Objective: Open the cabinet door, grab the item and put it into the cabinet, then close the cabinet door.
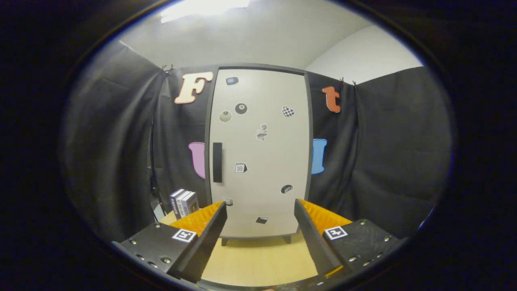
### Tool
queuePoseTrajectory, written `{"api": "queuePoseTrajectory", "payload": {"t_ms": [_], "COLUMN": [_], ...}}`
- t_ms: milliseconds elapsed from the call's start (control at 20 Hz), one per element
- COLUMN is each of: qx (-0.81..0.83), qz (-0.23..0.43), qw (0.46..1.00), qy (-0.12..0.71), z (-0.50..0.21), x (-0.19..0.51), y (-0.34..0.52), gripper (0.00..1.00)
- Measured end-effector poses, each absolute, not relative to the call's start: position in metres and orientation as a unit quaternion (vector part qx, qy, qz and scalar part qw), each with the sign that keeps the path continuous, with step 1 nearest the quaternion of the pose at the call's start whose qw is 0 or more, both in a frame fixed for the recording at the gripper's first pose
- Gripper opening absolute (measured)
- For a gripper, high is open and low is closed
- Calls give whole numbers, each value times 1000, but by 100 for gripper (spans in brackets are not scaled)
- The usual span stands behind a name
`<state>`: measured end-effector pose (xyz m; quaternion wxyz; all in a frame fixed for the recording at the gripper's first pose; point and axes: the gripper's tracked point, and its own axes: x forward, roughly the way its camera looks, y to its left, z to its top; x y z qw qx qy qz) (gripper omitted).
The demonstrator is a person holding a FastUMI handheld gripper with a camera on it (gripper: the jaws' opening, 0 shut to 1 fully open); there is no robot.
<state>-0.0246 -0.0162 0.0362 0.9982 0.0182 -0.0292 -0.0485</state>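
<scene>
Cabinet door (258,153) is shut, centre of frame, cabinet standing on the worktop (258,258) w/ a dark vertical handle (217,162) at the door's left edge. Boxed item (184,203), looks like a few small cartons side by side, sits lower left, just beside the cabinet's left side, on the worktop, not inside. So scene fits the door needing opening; judgement only. To do that well: approach the handle square-on, fingers either side of the bar, close firmly, then pull along the door's arc w/o yanking, since hinges seem to be on the right & the cabinet could slide on its short legs. Gripper (260,210) at bottom centre: fingers spread wide, nothing between them, touching nothing, cabinet base beyond them.
</scene>
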Motion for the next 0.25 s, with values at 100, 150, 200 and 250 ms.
{"api": "queuePoseTrajectory", "payload": {"t_ms": [100, 150, 200, 250], "qx": [14, 13, 15, 17], "qz": [-52, -52, -50, -48], "qw": [998, 998, 998, 998], "qy": [-29, -28, -27, -27], "z": [34, 32, 31, 31], "x": [-38, -44, -49, -53], "y": [-17, -16, -15, -13], "gripper": [99, 99, 99, 99]}}
